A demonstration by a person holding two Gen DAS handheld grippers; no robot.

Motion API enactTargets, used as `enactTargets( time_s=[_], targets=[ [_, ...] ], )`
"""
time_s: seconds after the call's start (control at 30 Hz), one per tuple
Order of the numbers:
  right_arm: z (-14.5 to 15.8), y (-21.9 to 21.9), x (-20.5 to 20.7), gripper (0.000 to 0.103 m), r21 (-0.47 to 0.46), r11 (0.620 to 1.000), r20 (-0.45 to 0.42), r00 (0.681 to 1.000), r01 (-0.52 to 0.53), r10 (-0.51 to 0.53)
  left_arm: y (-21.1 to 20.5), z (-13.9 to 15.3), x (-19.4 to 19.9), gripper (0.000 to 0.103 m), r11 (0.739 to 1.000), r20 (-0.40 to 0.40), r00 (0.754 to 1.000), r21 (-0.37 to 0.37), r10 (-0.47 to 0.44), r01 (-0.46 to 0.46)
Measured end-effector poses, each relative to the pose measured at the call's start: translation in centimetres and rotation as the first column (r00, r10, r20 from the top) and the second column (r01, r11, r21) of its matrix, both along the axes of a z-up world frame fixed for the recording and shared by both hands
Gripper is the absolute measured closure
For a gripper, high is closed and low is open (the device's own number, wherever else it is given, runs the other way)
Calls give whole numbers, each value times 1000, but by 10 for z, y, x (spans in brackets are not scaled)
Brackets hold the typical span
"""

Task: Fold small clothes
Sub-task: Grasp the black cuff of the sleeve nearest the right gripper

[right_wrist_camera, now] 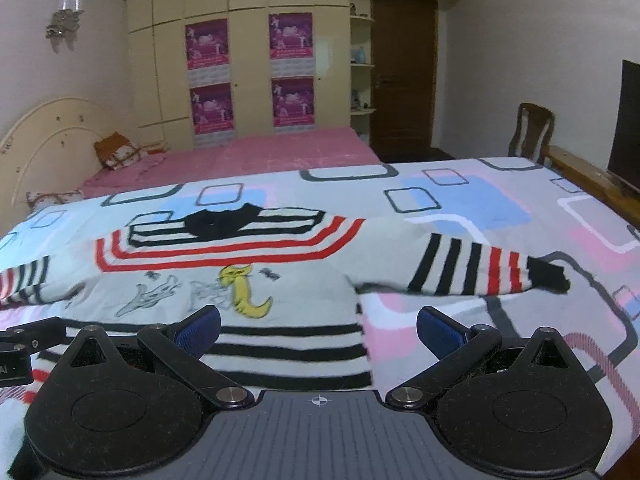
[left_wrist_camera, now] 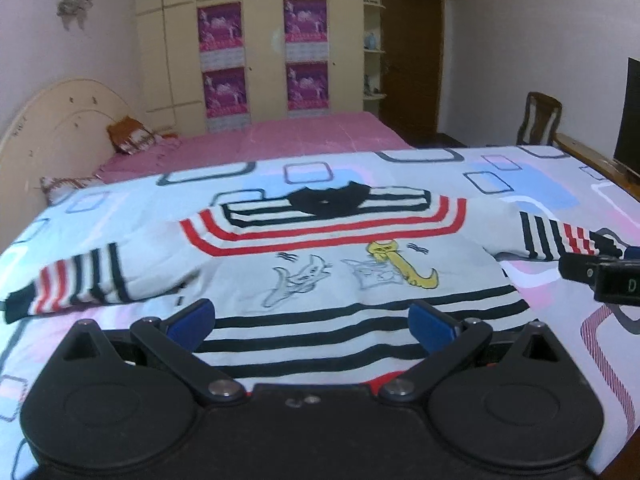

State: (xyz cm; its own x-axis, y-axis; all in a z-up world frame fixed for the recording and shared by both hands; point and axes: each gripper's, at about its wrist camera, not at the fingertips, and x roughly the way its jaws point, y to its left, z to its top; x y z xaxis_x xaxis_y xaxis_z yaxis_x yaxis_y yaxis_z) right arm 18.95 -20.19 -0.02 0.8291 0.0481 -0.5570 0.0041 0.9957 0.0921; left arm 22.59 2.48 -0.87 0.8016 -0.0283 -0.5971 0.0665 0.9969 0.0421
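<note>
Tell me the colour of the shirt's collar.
Black; the shirt's collar shows best in the left wrist view.

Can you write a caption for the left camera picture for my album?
Open left gripper hovering at the hem of a white long-sleeved striped shirt spread flat on a patterned bedsheet.

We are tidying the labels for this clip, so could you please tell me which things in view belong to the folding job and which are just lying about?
Belongs to the job:
striped sweater, spread flat
patterned bedsheet under it
left claw, open
right claw, open

Just lying about:
cushions on the pink bed
wooden chair
posters on the wardrobe
dark screen
</note>
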Motion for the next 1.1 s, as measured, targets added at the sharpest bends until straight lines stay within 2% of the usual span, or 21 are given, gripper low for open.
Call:
enactTargets(
  time_s=[0.17,0.23,0.3,0.4,0.5,0.57,0.63,0.67,0.73,0.9,0.97,1.03,1.1],
  targets=[
    [-11,-33,18,0,-19,998,-19,998,59,-59,-22,-17,30,0,997,-64,996,-57,-60,57],
    [-20,-63,29,0,-10,993,-44,992,116,-116,-34,-25,41,0,996,-78,994,-61,-76,71],
    [-31,-97,41,0,15,985,-75,983,169,-168,-43,-31,50,0,992,-56,994,-97,-90,85],
    [-48,-154,63,0,85,965,-100,966,247,-238,-70,-39,72,0,998,-91,994,-19,-65,64],
    [-63,-206,86,0,119,930,-99,936,348,-338,-85,-44,94,0,997,-152,987,-63,-56,47],
    [-72,-233,97,1,147,909,-104,920,391,-379,-98,-47,112,0,999,-180,983,-38,-28,21],
    [-82,-257,108,1,180,892,-114,909,415,-401,-109,-48,126,0,1000,-170,985,-14,-7,4],
    [-88,-266,113,19,191,886,-117,906,423,-407,-114,-48,133,0,1000,-170,985,-19,-7,4],
    [-101,-282,124,50,231,869,-156,898,437,-411,-122,-50,146,0,999,-185,983,-37,-17,10],
    [-130,-314,133,50,375,788,-239,872,488,-427,-141,-55,165,0,995,-213,975,-87,-56,38],
    [-136,-321,133,50,424,754,-249,865,502,-436,-148,-57,169,0,994,-220,973,-97,-64,44],
    [-140,-330,134,51,455,723,-252,854,519,-454,-148,-59,170,0,988,-235,968,-141,-89,57],
    [-140,-335,138,63,446,719,-258,846,533,-467,-147,-60,170,2,985,-243,966,-166,-91,51]
  ],
)
